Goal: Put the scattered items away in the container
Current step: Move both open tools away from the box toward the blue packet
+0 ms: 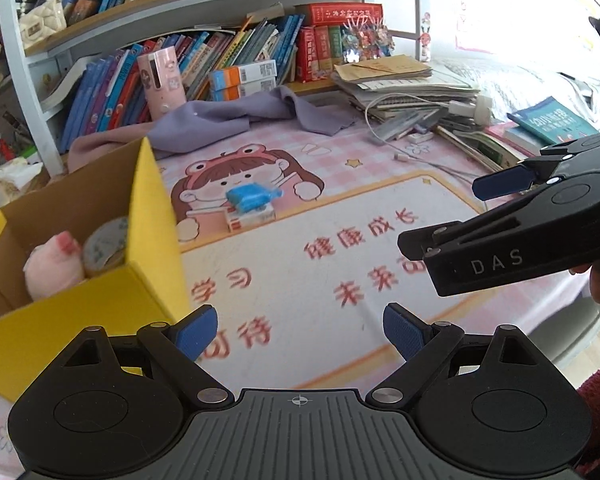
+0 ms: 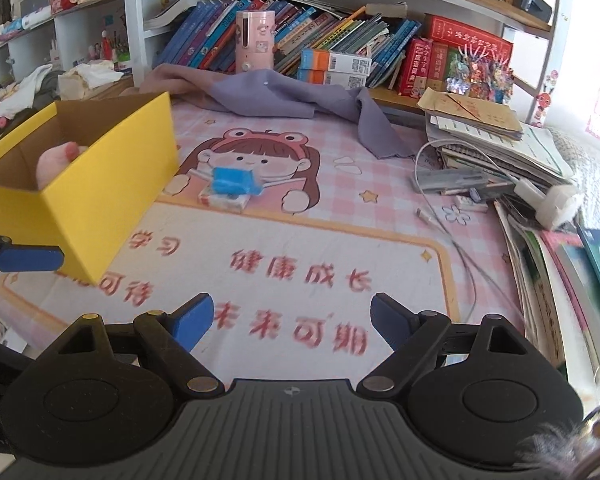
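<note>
- Nearest to us, our left gripper (image 1: 300, 330) has its jaws released and spread wide, with only the printed mat (image 1: 340, 240) showing between the blue pads.
- Our right gripper (image 2: 292, 320) is likewise released, its jaws apart and nothing between them; in the left wrist view it shows from the side, up at the right.
- Just beside the left gripper's left finger stands the yellow box (image 1: 80, 320), open at the top on the tabletop, its near corner close to that pad.
- Inside the box we see a pink plush toy (image 1: 54, 266) and, touching it on the right, a roll of tape (image 1: 106, 246).
- Farther out, in the middle of the mat on the cartoon girl's picture, lies a blue packet (image 2: 234, 180) resting on a small flat white box (image 2: 224, 201); both lie outside the yellow box, well apart from both grippers.
- Beyond them a purple cloth (image 2: 284, 98) is crumpled along the mat's far edge.
- To the right a white cable (image 2: 440, 200) trails off a stack of papers and notebooks (image 2: 492, 136).
- At the back a pink cylinder (image 2: 256, 40) stands before the bookshelf (image 2: 340, 32).
</note>
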The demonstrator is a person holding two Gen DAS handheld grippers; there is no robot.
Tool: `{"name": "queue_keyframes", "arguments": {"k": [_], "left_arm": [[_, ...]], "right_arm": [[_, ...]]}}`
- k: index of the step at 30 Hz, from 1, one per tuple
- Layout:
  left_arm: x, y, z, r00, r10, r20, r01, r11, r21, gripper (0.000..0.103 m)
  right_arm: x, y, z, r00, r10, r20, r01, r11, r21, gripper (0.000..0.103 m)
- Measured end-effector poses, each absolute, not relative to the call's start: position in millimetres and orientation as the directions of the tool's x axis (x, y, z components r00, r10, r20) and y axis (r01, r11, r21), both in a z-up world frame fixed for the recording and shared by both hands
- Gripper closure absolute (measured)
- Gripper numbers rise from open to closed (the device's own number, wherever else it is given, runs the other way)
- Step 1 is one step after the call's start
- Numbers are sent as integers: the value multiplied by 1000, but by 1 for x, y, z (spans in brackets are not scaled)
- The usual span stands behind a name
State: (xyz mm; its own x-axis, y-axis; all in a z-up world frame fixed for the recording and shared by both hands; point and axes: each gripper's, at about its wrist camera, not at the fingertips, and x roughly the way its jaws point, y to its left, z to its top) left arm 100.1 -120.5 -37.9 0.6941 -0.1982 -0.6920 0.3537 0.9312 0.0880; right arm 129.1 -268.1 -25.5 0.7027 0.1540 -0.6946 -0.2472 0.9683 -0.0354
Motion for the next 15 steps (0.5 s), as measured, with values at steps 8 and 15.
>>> {"name": "queue_keyframes", "arguments": {"k": [8,15], "left_arm": [[140,-148,-41,708,-115,-696,260,960,106,11],[166,-158,-45,711,2,-703,137,980,142,11]], "right_arm": [[184,-291,-27,667,237,-707,-337,941,-2,17],[251,-289,-31,593,385,-707,-456,884,99,17]]}}
